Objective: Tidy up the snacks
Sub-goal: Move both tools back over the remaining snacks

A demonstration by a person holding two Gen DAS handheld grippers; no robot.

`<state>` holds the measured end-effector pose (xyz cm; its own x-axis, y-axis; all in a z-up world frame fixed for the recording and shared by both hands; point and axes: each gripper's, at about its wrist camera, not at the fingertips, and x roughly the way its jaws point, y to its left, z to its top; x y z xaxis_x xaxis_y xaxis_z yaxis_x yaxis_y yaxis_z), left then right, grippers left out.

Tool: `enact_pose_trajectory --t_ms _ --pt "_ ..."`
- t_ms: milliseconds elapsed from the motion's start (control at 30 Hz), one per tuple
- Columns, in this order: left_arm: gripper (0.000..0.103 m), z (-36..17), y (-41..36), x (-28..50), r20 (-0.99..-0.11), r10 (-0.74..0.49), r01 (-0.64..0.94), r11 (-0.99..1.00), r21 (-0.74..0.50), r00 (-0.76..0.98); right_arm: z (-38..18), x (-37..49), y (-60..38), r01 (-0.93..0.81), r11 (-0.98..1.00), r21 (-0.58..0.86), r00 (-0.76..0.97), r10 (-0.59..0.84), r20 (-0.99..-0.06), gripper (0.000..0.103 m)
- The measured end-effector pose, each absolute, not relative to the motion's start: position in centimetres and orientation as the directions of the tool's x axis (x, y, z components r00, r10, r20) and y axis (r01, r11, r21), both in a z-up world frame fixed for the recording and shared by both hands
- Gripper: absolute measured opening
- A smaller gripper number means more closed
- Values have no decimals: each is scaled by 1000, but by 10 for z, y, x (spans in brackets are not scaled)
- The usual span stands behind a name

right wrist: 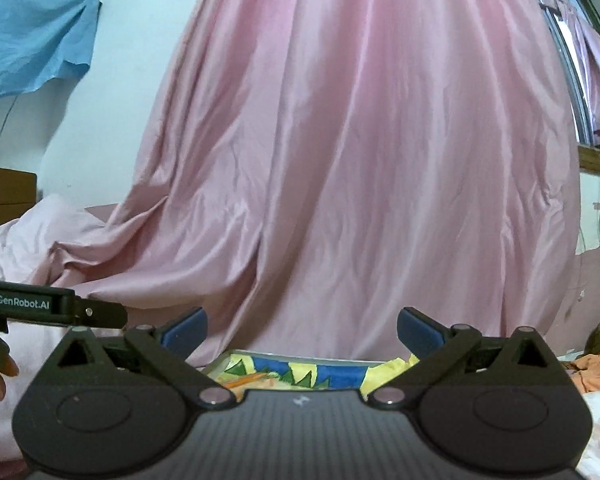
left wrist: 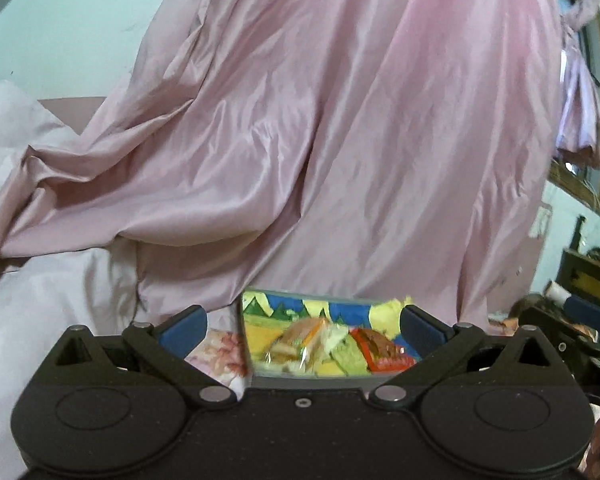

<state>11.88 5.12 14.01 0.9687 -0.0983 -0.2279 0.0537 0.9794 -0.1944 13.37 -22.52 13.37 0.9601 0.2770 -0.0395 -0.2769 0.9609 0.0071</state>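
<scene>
A colourful painted tray [left wrist: 342,308] lies on the bed just below my left gripper [left wrist: 302,326]. Wrapped snacks lie in it: an orange-brown packet [left wrist: 302,340] and a red packet [left wrist: 384,348]. My left gripper is open and empty above the tray, blue pads wide apart. My right gripper [right wrist: 302,328] is open and empty too, raised over the tray's far edge [right wrist: 300,372]. The right gripper shows at the right edge of the left wrist view [left wrist: 588,316]. The left gripper's body shows at the left of the right wrist view [right wrist: 40,304].
A large pink curtain [left wrist: 320,120] hangs close behind the tray and spills onto the bed. Pale pink bedding [left wrist: 40,300] lies left. A floral sheet [left wrist: 216,352] is under the tray. A cluttered dark shelf [left wrist: 588,276] stands right. A blue cloth [right wrist: 32,28] hangs on the wall.
</scene>
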Motion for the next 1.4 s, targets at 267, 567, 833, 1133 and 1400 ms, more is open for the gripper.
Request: enact_pose_trajectory --t_ms 267,567,833,1133,1400 --pt "102 112 67 70 -300 -128 94 988 -124 945 109 79 -209 -301 953 -15 950 298 -95 103" --pt "102 62 81 53 -429 -150 113 987 -110 891 59 49 -187 -317 947 -52 923 295 -249 103" --pt "102 24 80 67 -529 -177 141 984 -107 830 18 46 -177 -332 941 -64 877 283 -388 103" --pt "102 -7 78 87 -617 -185 155 983 -103 765 -15 57 -174 -341 939 -48 832 278 -479 103" --pt "102 -32 70 113 -674 -169 159 984 -77 719 -35 73 -166 -373 926 -55 780 282 -558 103"
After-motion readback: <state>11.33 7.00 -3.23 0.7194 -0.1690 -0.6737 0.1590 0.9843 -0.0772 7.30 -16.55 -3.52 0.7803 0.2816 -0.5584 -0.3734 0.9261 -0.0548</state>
